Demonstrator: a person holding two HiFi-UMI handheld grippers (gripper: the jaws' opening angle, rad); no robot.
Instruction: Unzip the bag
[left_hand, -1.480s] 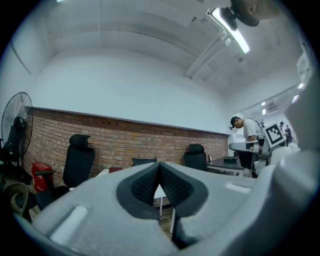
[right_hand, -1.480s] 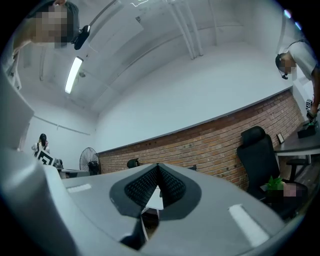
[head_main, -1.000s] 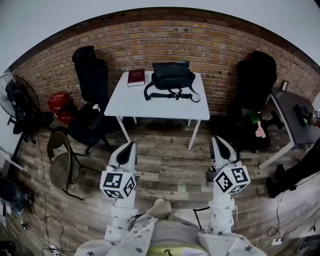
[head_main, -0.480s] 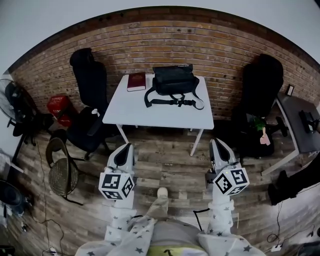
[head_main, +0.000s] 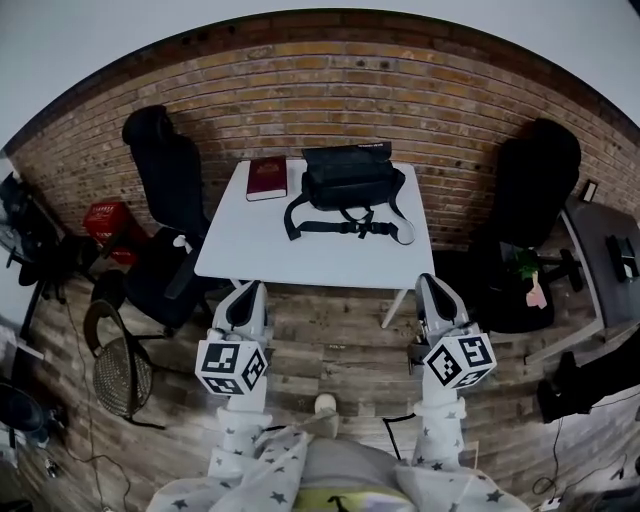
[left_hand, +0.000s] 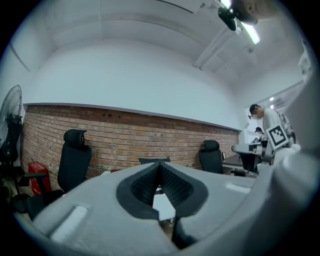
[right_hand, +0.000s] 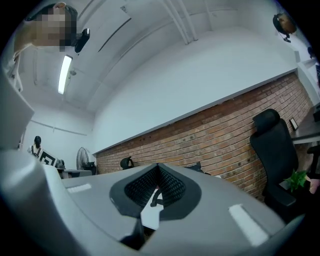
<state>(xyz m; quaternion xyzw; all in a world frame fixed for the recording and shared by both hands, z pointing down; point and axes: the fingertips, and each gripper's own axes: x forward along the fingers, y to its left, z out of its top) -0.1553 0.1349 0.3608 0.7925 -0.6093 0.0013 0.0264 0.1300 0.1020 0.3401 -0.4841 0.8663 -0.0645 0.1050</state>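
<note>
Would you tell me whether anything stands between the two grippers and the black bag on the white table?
Nothing visible does. Only floor and bare table lie between the left gripper, the right gripper and the black bag; its strap trails in front, the red book lies left of it.

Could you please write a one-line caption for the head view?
Shut and empty, left gripper and right gripper face a table bearing a bag and a book.
</note>
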